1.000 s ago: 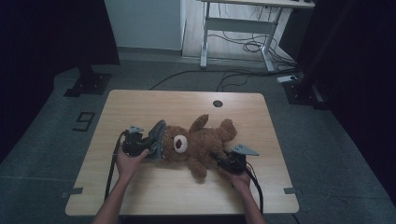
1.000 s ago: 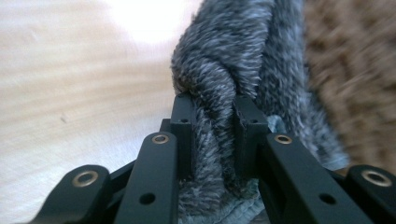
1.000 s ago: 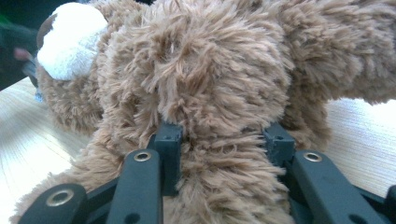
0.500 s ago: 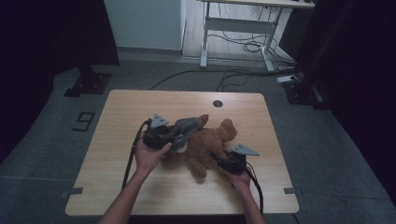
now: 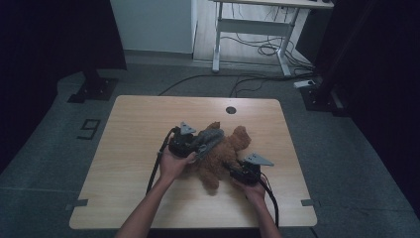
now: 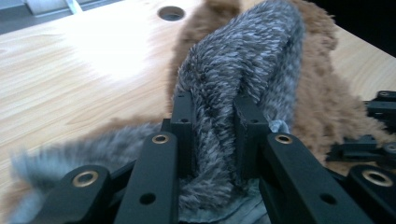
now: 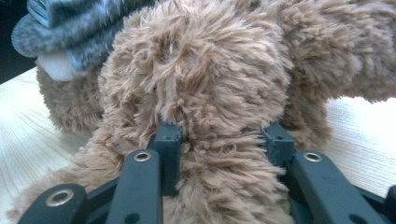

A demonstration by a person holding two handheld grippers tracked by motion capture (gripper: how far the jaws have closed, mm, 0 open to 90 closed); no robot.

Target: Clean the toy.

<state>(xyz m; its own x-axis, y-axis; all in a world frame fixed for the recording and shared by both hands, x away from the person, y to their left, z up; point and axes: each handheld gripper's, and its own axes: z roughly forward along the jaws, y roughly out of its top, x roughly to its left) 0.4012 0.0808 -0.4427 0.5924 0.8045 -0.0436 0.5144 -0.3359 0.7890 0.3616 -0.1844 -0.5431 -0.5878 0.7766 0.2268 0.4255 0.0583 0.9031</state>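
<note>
1. My left gripper is pinched tight on a fold of the grey furry garment; in the left gripper view both jaws press into the grey pile, with the fabric bunched up between them
2. My right gripper is clamped around a brown limb of the teddy bear; its jaws stand part-way closed with the fur squeezed between them, pinning the bear to the table
3. The bear lies near the middle of the table, its long axis running on a diagonal from the near end by my right gripper up to the far right of the high view
4. The grey garment is draped over the bear's left-hand upper part, just ahead of my left gripper, so the left hand is the nearer one to it
5. The relation that matters: the garment lies along the bear's length, and my two grips sit on opposite sides of the body, left on cloth, right on toy
6. I judge the next pull should follow that diagonal axis, with the right hand bracing the bear; a sideways tug could drag the whole toy instead of moving the cloth along it
</note>
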